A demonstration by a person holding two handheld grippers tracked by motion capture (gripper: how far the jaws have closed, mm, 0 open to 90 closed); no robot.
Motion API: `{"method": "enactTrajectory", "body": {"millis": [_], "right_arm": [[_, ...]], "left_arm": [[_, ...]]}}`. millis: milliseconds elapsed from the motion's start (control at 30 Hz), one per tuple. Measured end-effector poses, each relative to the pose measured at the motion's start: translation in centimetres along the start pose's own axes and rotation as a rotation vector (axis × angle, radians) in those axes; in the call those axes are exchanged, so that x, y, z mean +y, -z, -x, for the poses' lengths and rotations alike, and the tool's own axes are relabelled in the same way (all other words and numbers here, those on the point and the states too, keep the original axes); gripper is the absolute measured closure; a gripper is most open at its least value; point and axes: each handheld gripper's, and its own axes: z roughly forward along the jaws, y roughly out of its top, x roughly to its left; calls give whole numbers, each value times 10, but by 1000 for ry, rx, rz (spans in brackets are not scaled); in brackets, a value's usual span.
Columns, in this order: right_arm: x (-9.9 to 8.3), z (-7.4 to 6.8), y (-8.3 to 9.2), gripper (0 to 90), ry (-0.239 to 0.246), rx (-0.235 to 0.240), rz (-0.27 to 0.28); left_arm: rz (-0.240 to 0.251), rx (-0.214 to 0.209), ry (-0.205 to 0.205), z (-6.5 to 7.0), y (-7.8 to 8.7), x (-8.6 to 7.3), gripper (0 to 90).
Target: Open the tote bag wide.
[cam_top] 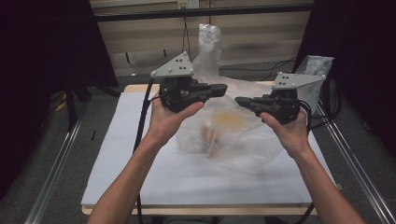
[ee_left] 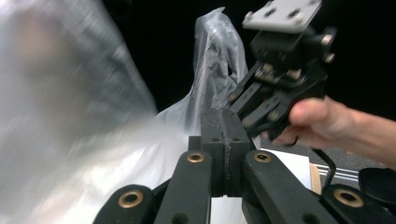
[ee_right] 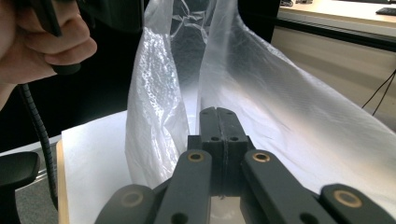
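High view: white table (cam_top: 121, 168); dark room

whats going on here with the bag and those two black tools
A person holds a two-jaw gripper in each hand above a white-covered table. Both the left gripper and the right gripper have their jaws shut and point toward each other over a clear plastic bag. The bag stands on the table with something yellowish inside it. Whether either gripper pinches the plastic cannot be told.

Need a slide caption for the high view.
Both grippers, left and right, shut, over a clear plastic bag on the white table.
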Motion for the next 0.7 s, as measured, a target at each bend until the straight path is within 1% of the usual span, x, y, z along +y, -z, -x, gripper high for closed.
{"method": "enactTrajectory", "body": {"millis": [33,67,100,133,167,200,233,267,333,367,400,467,500,567,600,667,700], "right_arm": [[0,0,-3,900,-2,5,0],[-1,-1,-8,900,-2,13,-1],[-1,-1,-8,900,-2,13,-1],[-1,-2,-13,900,-4,19,-1],[-1,-2,-13,900,-4,19,-1],[-2,-3,-17,900,-9,30,0],[-3,-4,-19,900,-8,32,-1],[-4,-6,-21,900,-9,39,-4],[-6,-7,-23,900,-7,42,-12],[-8,-7,-24,900,-10,46,-12],[-9,-7,-25,900,-11,45,-16],[-11,-6,-26,900,-17,43,-19],[-12,-6,-27,900,-18,41,-21],[-12,-6,-28,900,-17,41,-22],[-12,-6,-29,900,-19,43,-21],[-12,-7,-30,900,-19,45,-26],[-12,-9,-35,900,-12,49,-38]], "left_arm": [[4,-2,-1,1,-2,3,900],[4,6,-9,2,-4,7,900],[1,2,-7,2,-6,10,900],[-8,4,-10,1,-9,13,900],[-22,13,-16,-1,-11,15,900],[-37,40,-5,-7,-15,14,900],[-37,40,-5,-7,-15,14,900],[-50,53,21,-15,-17,8,900],[-59,66,39,-21,-17,1,900],[-67,63,47,-24,-17,-2,900],[-67,63,47,-24,-17,-2,900],[-91,88,62,-30,-16,-12,900],[-95,93,72,-31,-15,-15,900],[-114,108,64,-32,-15,-19,900],[-123,105,58,-32,-14,-20,900],[-117,99,62,-30,-15,-20,900],[-111,94,40,-25,-15,-17,900]]}}
